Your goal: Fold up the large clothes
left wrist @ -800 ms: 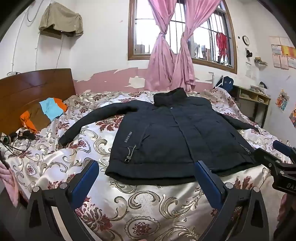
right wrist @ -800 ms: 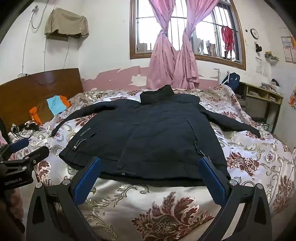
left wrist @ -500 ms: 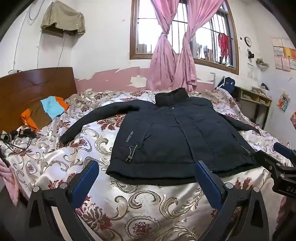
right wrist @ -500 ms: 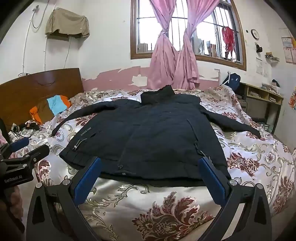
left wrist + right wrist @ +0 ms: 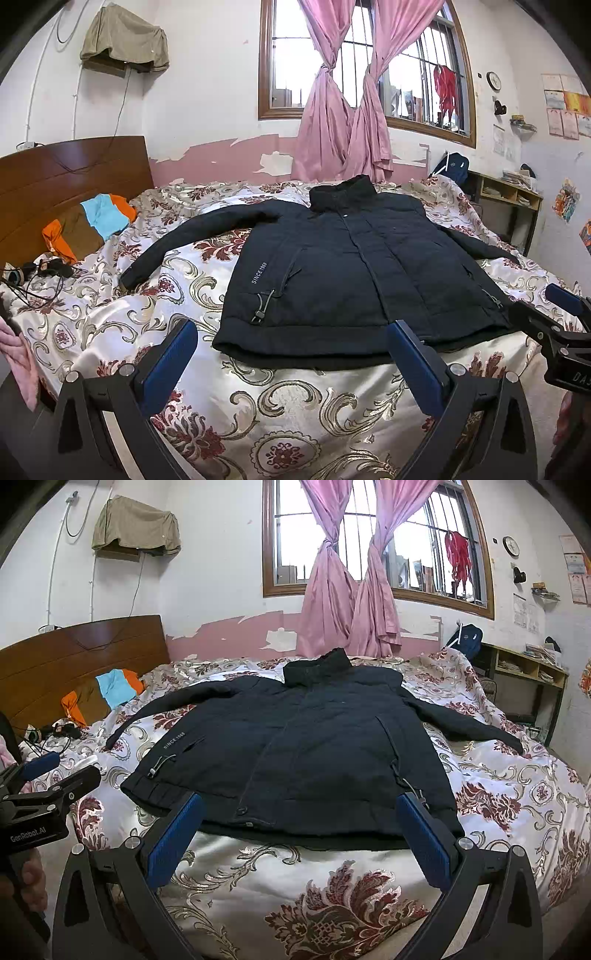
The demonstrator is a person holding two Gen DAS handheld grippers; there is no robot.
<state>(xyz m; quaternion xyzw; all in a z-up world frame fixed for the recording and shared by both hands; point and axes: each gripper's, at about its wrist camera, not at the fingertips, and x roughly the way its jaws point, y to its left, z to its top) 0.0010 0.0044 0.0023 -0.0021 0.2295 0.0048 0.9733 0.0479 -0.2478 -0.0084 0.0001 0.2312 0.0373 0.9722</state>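
- Spread flat, a dark navy jacket (image 5: 354, 273) lies front up on the bed (image 5: 280, 413), collar at the far side toward the window (image 5: 354, 62) and hem at the near edge.
- Both sleeves are stretched out sideways: the left sleeve (image 5: 192, 240) runs toward the wooden headboard (image 5: 70, 173), the right sleeve (image 5: 469, 723) toward the shelf unit (image 5: 528, 675) by the right wall.
- White lettering and a drawstring toggle (image 5: 260, 314) show on the jacket's left front, near the hem.
- The left claw (image 5: 291, 354) hangs just short of the hem's left part, its blue pads (image 5: 168, 363) spread wide and released; nothing is between them and they touch no cloth.
- The right claw (image 5: 301, 832) hangs before the hem's right part, equally wide and released, with only the hem and bedcover seen through the gap.
- Each claw appears at the edge of the other's view, so the two are side by side at the near side of the bed.
- A person's fingers (image 5: 31, 882) grip the left claw's handle at the left edge of the right wrist view.
- The bedcover is cream satin with dark red and gold flowers.
- An orange, brown and light blue garment (image 5: 92, 225) lies bunched by the headboard, well apart from the jacket, with dark cables (image 5: 37, 273) near it.
- Two pink curtains (image 5: 343, 110) are knotted in front of the window at the far wall.
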